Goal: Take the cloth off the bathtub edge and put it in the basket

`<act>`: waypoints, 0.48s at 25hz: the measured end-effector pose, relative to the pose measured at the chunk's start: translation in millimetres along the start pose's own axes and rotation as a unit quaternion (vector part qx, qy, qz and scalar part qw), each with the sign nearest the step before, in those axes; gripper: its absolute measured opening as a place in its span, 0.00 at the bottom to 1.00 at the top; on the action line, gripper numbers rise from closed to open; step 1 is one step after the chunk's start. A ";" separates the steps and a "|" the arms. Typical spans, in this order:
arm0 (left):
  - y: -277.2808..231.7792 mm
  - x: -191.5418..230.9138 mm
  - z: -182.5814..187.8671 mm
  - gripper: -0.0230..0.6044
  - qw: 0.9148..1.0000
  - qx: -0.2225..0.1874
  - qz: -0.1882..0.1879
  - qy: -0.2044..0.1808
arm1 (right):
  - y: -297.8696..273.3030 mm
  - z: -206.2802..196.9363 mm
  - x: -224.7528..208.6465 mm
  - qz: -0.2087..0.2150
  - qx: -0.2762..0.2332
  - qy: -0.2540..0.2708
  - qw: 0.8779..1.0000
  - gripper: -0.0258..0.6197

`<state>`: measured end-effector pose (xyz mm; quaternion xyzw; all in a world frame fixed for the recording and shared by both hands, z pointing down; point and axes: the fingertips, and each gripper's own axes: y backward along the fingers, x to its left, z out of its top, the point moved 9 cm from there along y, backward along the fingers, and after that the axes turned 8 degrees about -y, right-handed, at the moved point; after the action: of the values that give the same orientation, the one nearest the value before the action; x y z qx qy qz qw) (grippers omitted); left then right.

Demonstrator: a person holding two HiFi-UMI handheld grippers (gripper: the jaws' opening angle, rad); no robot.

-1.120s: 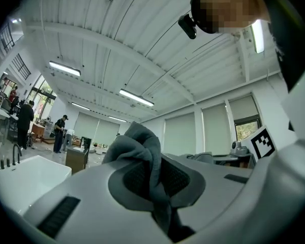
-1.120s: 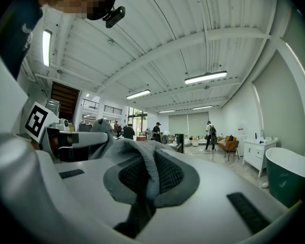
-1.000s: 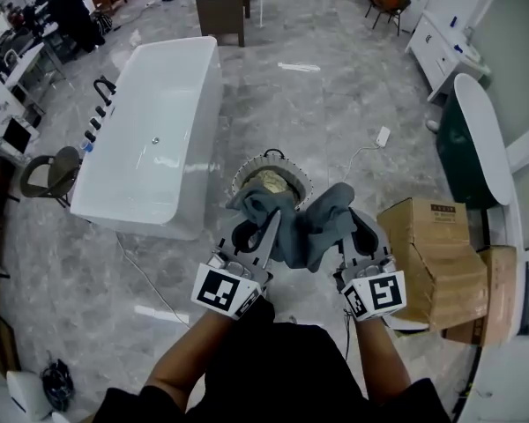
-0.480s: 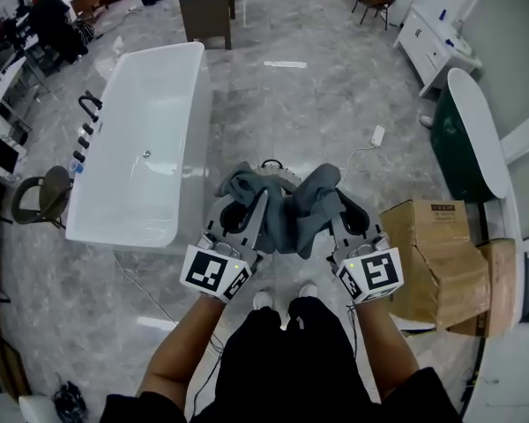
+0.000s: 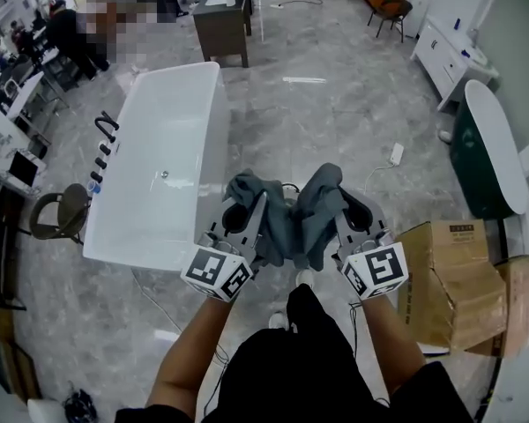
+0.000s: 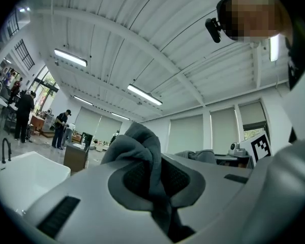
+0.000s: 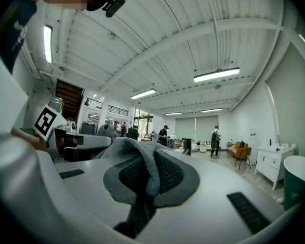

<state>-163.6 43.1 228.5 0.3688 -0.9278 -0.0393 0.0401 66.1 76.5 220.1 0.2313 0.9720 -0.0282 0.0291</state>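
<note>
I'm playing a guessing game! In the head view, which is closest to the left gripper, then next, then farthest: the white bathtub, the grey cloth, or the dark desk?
1. Grey cloth: pinched in the left gripper's jaws.
2. White bathtub: just to its left.
3. Dark desk: far ahead, past the bathtub.

A grey marbled tile floor (image 5: 335, 113) is seen from above. Brown cardboard boxes (image 5: 454, 276) are stacked at right, just beside a dark green oval tub with a white rim (image 5: 478, 157). A white power strip (image 5: 395, 154) is laid on the floor, and a dark wooden cabinet (image 5: 222, 26) is set farther back.
</note>
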 end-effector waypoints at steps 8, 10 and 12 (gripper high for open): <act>-62.4 15.9 23.8 0.10 1.000 -0.023 0.006 -0.005 | -41.0 34.3 -37.8 0.043 -0.017 0.012 0.999 0.10; -77.3 19.8 26.1 0.10 1.000 -0.026 0.003 -0.001 | -50.7 38.7 -47.9 0.058 -0.012 0.009 0.998 0.10; -90.3 24.0 26.7 0.10 1.000 -0.029 0.002 -0.002 | -60.0 41.9 -55.8 0.068 -0.006 0.016 0.998 0.10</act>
<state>-122.2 -37.6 193.9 0.3654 -0.9271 -0.0664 0.0493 90.5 -4.8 184.6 0.2974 0.9545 -0.0162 0.0167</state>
